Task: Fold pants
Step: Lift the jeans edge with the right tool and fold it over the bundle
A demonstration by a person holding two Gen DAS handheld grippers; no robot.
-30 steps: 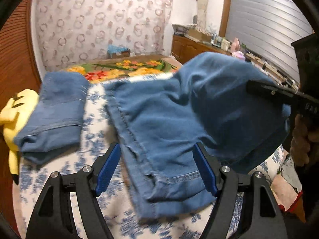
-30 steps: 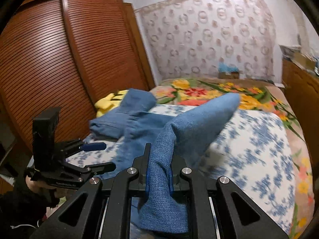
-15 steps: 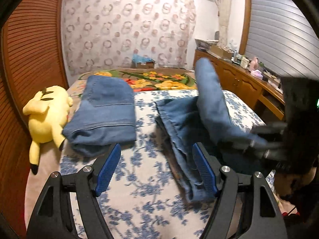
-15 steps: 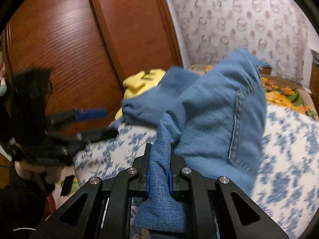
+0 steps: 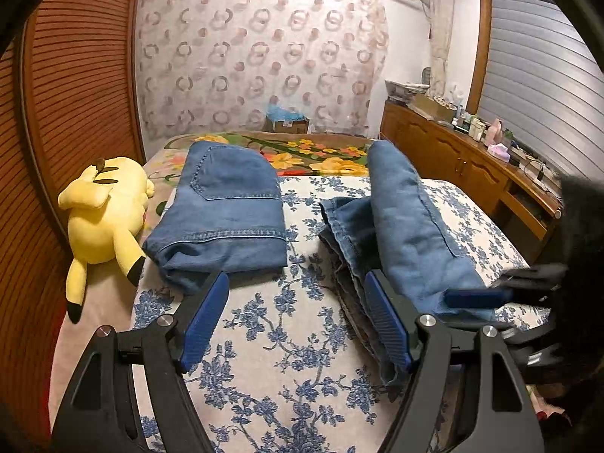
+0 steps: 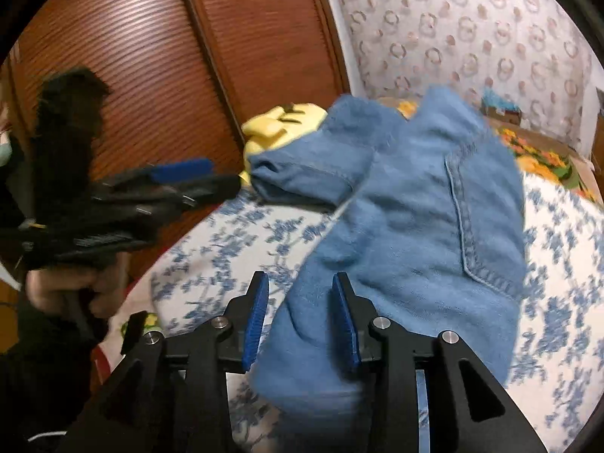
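Note:
The blue denim pants (image 5: 404, 222) lie folded over on the right half of the floral bedsheet (image 5: 287, 339). In the right wrist view the pants (image 6: 415, 226) fill the middle, back pocket up. My right gripper (image 6: 300, 277) has its jaws opening; a fold of denim still sits between the blue pads, which no longer pinch it. The right gripper (image 5: 472, 311) shows blurred at the pants' near right corner. My left gripper (image 5: 297, 275) is open and holds nothing, over the sheet just left of the pants. In the right wrist view the left gripper (image 6: 181, 177) appears blurred, held by a hand (image 6: 71, 287).
A second, folded pair of jeans (image 5: 222, 215) lies on the left of the bed beside a yellow plush toy (image 5: 105, 215). Slatted wooden wardrobe doors (image 5: 75, 94) stand at the left, a cluttered wooden dresser (image 5: 472, 173) at the right. A flowered blanket (image 5: 302, 151) covers the far end.
The right gripper carried the pants' end over and down onto the bed, and its jaws have parted from the denim. The left gripper pulled back off the pants to the sheet beside them.

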